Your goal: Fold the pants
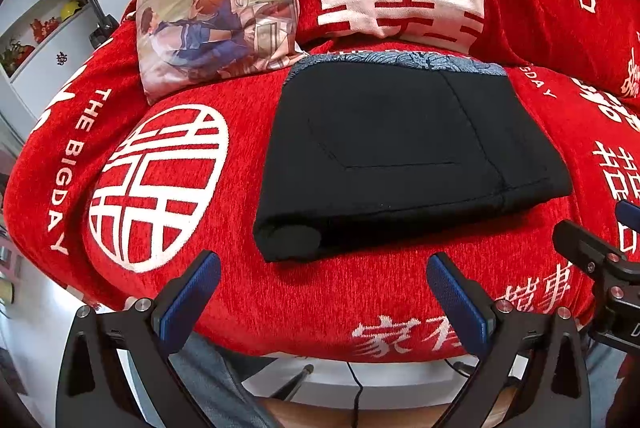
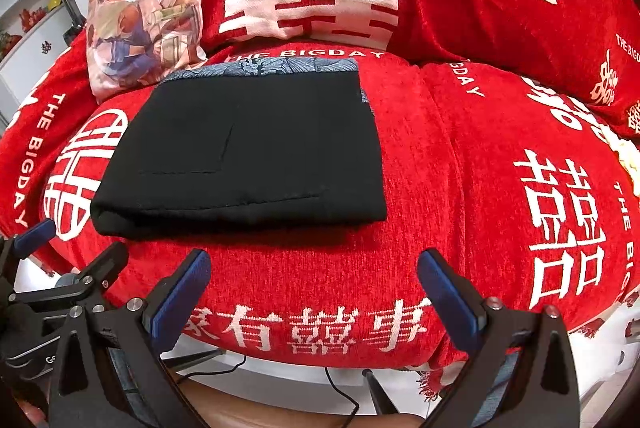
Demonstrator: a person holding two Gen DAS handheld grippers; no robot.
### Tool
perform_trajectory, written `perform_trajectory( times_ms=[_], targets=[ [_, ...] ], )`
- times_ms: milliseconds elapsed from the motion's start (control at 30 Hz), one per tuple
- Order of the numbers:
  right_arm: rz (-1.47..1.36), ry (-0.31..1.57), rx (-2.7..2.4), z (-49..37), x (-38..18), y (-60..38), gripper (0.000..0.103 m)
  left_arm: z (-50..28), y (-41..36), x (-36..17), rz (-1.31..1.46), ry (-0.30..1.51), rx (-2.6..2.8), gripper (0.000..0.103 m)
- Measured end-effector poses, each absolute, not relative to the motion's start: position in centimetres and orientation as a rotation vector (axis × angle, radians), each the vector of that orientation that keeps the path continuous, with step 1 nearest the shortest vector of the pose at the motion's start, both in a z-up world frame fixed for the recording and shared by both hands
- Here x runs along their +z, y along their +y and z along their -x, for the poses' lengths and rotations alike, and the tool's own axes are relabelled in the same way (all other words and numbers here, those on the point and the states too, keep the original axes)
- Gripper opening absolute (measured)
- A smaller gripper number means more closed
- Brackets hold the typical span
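Left wrist view:
Pants: the black fabric pants [image 1: 404,148] lie folded into a thick flat rectangle on the red chenille sofa cover with white Chinese characters [image 1: 304,292], a blue-grey patterned lining strip showing along their far edge.
Left gripper: the black two-finger left gripper with blue pads [image 1: 323,288] is spread wide, holding nothing, just short of the near fold of the pants and apart from it.
Cushion: a square cushion printed with basketball players [image 1: 212,0] leans against the sofa back, left of the pants.
Right gripper: part of the right gripper [image 1: 600,260] shows at the right edge; whether it is spread cannot be told from here.

Right wrist view:
Pants: the folded pants [image 2: 248,148] sit left of centre on the seat.
Right gripper: the right gripper [image 2: 314,288] is spread wide, empty, near the front edge of the sofa cover [image 2: 460,188], clear of the pants.
Cushion: the printed cushion [image 2: 148,8] stands behind the far left corner of the pants.
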State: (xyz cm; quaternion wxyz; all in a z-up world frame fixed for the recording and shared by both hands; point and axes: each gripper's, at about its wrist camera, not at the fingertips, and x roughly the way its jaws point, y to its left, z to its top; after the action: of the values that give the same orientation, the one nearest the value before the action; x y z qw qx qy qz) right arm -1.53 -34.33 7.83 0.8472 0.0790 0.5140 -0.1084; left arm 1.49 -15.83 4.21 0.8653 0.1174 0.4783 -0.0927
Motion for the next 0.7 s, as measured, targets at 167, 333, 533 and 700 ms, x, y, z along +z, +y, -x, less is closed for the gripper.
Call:
perform_trajectory(
  times_ms=[167,333,533,700],
  targets=[
    [-0.163,1.084,-0.237,1.62,7.63,-34.38,0.103,-1.43,-15.65,4.01,-0.251,0.999,-0.191,0.103],
    [-0.152,1.086,-0.250,1.54,7.53,-34.41,0.103,-1.37,-15.82,4.04,-0.265,0.988,-0.186,0.103],
    [-0.149,1.087,-0.252,1.57,7.49,-34.36,0.103,-1.41,-15.91,4.13,-0.274,0.981,-0.190,0.103],
    [-0.147,1.087,-0.255,1.56,7.48,-34.38,0.103,-1.39,-15.89,4.13,-0.273,0.981,-0.189,0.103]
  ],
)
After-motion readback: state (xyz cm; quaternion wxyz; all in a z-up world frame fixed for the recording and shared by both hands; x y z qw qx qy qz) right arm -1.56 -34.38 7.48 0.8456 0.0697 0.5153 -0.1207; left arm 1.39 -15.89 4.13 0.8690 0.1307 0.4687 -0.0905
